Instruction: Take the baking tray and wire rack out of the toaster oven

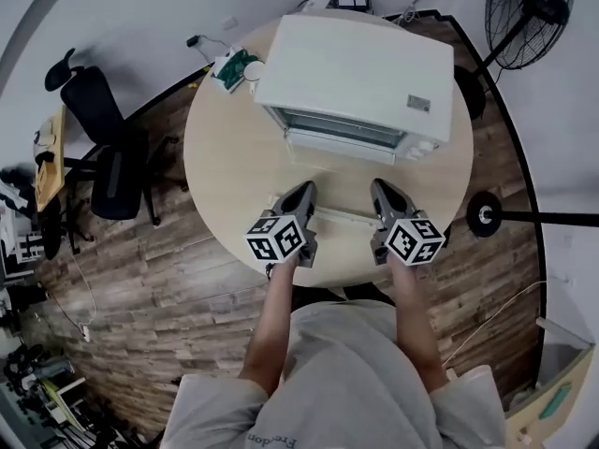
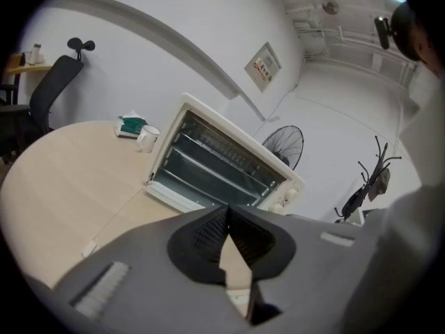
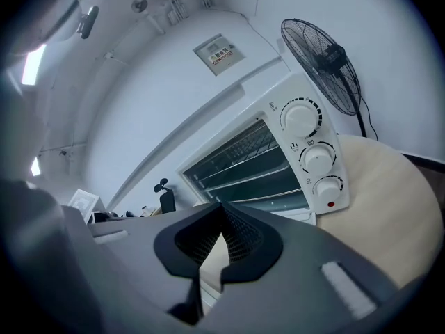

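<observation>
On the round wooden table stands the white toaster oven, toward the far edge, its door swung down flat toward the person so that the white front edge of the door lies between the two grippers. Inside the open cavity, thin bright bars of the wire rack run across at mid height, and under them sits what looks like the darker baking tray; both are fully inside the oven, and the grippers touch neither. Three dials run in a column down the oven's right panel. The left gripper is over the table just short of the lowered door, jaws pressed together with nothing between them, pointing at the left side of the oven mouth. The right gripper is level with it on the other side, likewise closed and empty, aimed at the oven's right half. Behind the oven's left corner are a white mug and a green box, just beside each other. A black office chair stands left of the table on the wood-plank floor, and a black pedestal fan stands at the far right.
</observation>
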